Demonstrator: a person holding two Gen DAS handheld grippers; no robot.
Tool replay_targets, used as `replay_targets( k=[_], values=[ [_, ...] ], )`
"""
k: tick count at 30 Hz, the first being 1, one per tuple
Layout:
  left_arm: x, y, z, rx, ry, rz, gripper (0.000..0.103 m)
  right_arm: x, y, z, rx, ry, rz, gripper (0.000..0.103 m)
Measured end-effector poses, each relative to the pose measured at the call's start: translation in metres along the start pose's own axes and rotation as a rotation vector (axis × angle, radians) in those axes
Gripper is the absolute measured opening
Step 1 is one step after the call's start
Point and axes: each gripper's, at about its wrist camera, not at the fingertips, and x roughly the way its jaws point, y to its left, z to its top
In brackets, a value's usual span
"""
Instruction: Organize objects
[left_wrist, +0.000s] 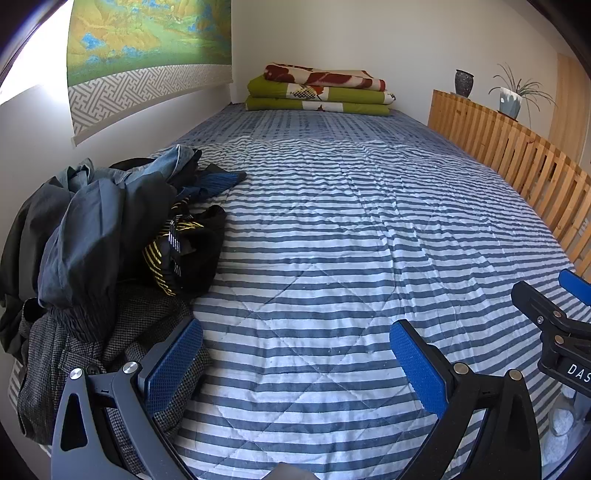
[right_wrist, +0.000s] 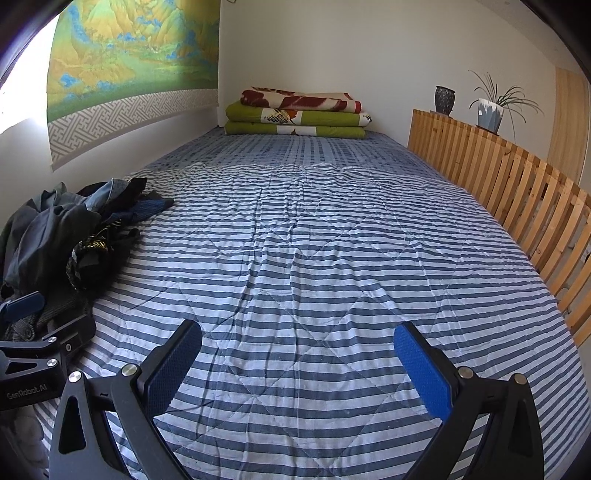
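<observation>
- Both tongs, left tongs (left_wrist: 295, 354) and right tongs (right_wrist: 297, 350), hang spread and empty above the bed (left_wrist: 332, 229)
- The clothes pile (left_wrist: 110, 236) sits tangled against the left wall; one pinch could drag several garments along

Quilted cotton bedspread (left_wrist: 332, 258): blue and white stripes
Heap of crumpled clothes (left_wrist: 92, 258): grey, black, denim blue, yellow stripes
Folded blankets (left_wrist: 317, 94): green; top one red and cream
Slatted wooden rail (left_wrist: 517, 158): honey pine
</observation>
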Motion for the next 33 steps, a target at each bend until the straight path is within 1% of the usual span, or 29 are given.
replay_targets(
  k=[5, 12, 20, 30, 33],
  values=[
    [0.007, -0.001, -0.001, 0.004, 0.017, 0.002, 0.102, 0.005, -0.004, -0.002, 0.009, 0.019, 0.001, 0.103],
    [0.01, -0.002, -0.002, 0.005, 0.018, -0.003, 0.102, 0.006, -0.008, -0.002, 0.015, 0.02, -0.003, 0.103],
    [0.013, -0.001, -0.005, 0.006, 0.025, 0.0, 0.102, 0.012, -0.009, -0.005, 0.026, 0.044, 0.005, 0.103],
    [0.017, -0.002, -0.006, 0.009, 0.035, -0.002, 0.103, 0.01, -0.004, -0.005, 0.01, 0.03, -0.003, 0.103],
    [0.018, -0.001, -0.007, 0.008, 0.036, -0.001, 0.103, 0.01, -0.004, -0.006, 0.011, 0.033, 0.01, 0.103]
  ],
)
